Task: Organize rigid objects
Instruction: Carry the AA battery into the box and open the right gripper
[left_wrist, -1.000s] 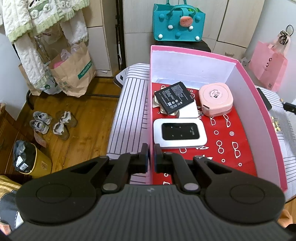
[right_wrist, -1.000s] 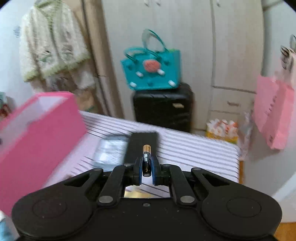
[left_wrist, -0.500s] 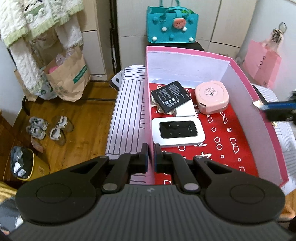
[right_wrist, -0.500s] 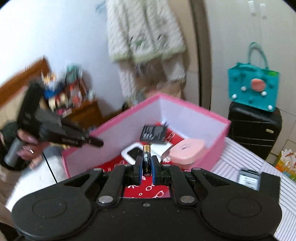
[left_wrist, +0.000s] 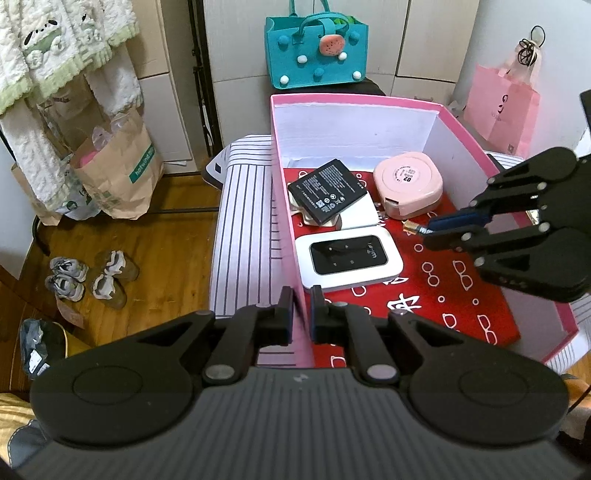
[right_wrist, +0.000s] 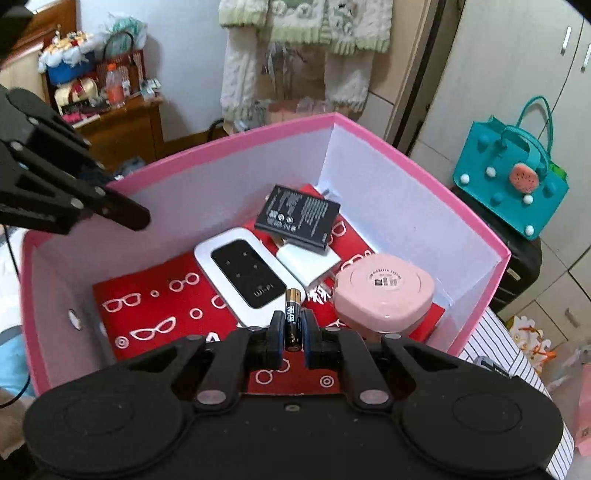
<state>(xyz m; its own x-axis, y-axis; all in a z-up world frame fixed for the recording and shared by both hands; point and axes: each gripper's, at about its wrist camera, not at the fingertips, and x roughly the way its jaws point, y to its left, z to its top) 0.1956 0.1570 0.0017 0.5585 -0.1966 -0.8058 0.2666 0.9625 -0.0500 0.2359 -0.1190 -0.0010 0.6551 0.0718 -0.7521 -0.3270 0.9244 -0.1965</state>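
Observation:
A pink box (left_wrist: 354, 99) (right_wrist: 229, 142) with a red, glasses-patterned floor holds a white Wi-Fi router (left_wrist: 349, 258) (right_wrist: 243, 273), a black flat battery pack (left_wrist: 327, 190) (right_wrist: 297, 218) lying on a white charger block (left_wrist: 356, 218) (right_wrist: 308, 264), and a pink rounded case (left_wrist: 408, 184) (right_wrist: 384, 291). My left gripper (left_wrist: 302, 314) is shut on the box's near left wall. My right gripper (right_wrist: 293, 325) (left_wrist: 432, 232) is shut on a small black and gold battery (right_wrist: 293, 317) (left_wrist: 412, 227). It hovers inside the box, above the floor between router and pink case.
The box rests on a striped surface (left_wrist: 247, 229). Behind it a teal felt bag (left_wrist: 316, 51) (right_wrist: 513, 188) sits on a black suitcase (right_wrist: 517, 266). A pink paper bag (left_wrist: 502, 110) hangs at right. Brown paper bags (left_wrist: 114, 173) and shoes (left_wrist: 92, 277) are on the wooden floor at left.
My right gripper swung left with the battery, from over the striped surface to above the box's inside, and came into the left wrist view. The left gripper kept its hold.

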